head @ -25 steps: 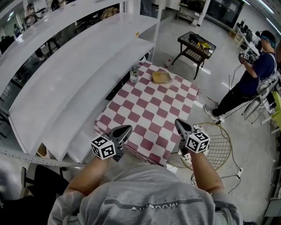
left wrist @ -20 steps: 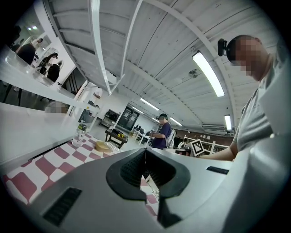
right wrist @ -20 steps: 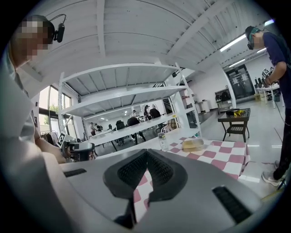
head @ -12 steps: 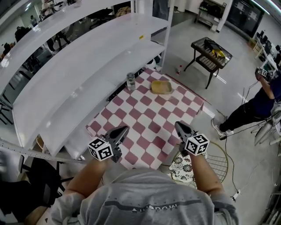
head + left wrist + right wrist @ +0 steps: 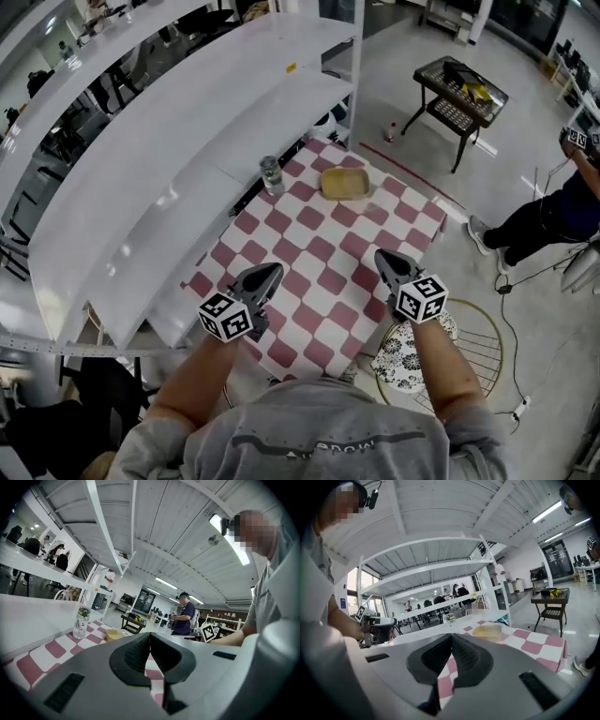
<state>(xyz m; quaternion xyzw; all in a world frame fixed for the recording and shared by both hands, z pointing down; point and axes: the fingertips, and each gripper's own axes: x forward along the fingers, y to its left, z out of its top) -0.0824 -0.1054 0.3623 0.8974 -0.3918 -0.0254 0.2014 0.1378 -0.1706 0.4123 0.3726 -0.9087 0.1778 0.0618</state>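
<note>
While both pairs of jaws stand pressed together with nothing between them, the work in hand looks like no more than an approach: neither the left gripper [image 5: 271, 271] nor the right gripper [image 5: 381, 257] touches anything. In each gripper view the ribbed pads meet at their tips, and only a sliver of red-and-white cloth shows through the gap below them.

Both grippers hang over the near end of the checkered table [image 5: 323, 246], the left one above its near left corner and the right one above its near right edge. They are level with each other and point toward the table's far end. The things they face are at that far end, well apart from both. A clear water bottle [image 5: 270, 174] stands upright at the far left corner, and a shallow yellow dish [image 5: 343, 183] lies just beside it toward the middle of the far edge.

As I judge it, taking hold of either would call for a long reach across the table, the jaws parting on the way. The bottle would want a level grip on its side, the low dish a pinch on its rim.

The person's forearms are bare and stretched forward from the shoulders, elbows bent a little, wrists straight, marker cubes turned upward. White shelving [image 5: 187, 141] runs along the table's left side. A wire stand [image 5: 476, 345] sits off its near right corner.
</note>
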